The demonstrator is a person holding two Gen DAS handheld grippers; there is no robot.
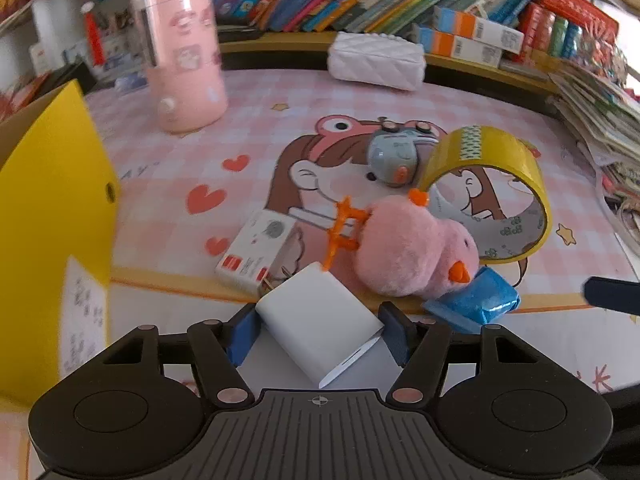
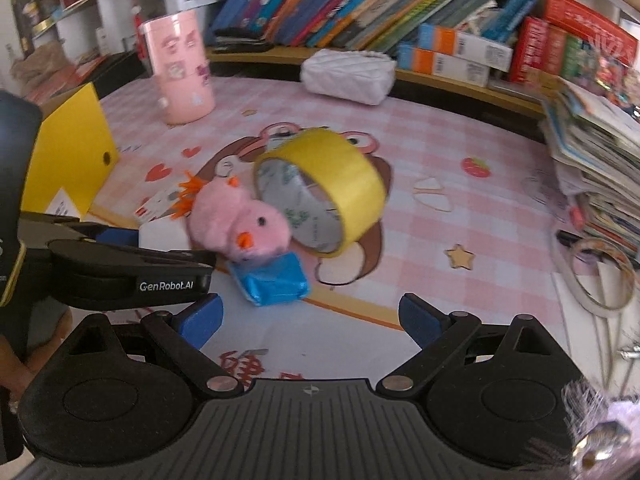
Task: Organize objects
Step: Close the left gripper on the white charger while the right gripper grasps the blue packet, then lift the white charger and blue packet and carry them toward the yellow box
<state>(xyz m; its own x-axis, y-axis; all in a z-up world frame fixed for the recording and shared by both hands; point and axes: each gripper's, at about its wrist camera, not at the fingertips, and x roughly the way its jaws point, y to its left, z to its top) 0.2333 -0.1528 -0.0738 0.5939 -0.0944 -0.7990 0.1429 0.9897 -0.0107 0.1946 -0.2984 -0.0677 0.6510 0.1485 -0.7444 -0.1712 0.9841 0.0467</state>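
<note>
The left tool (image 1: 320, 334) has its two blue pads closed against the sides of a white charger (image 1: 318, 328), held low in the centre of the left view with its metal prongs pointing up and left, toward the yellow box (image 1: 52, 208) that fills the left edge. That is the relation that matters: the box lies just to the left of the charger, its open top hidden from here, so I judge the next move to be a swing leftward and over its wall.

The right tool (image 2: 310, 320) hangs empty with its jaws spread wide. Straight ahead of it, in the middle of its view, sit a blue packet (image 2: 274, 280), a pink plush chick (image 2: 244, 220) and a yellow tape roll (image 2: 324, 188) standing on edge on the bench (image 2: 460, 168), all crowded together.
</note>
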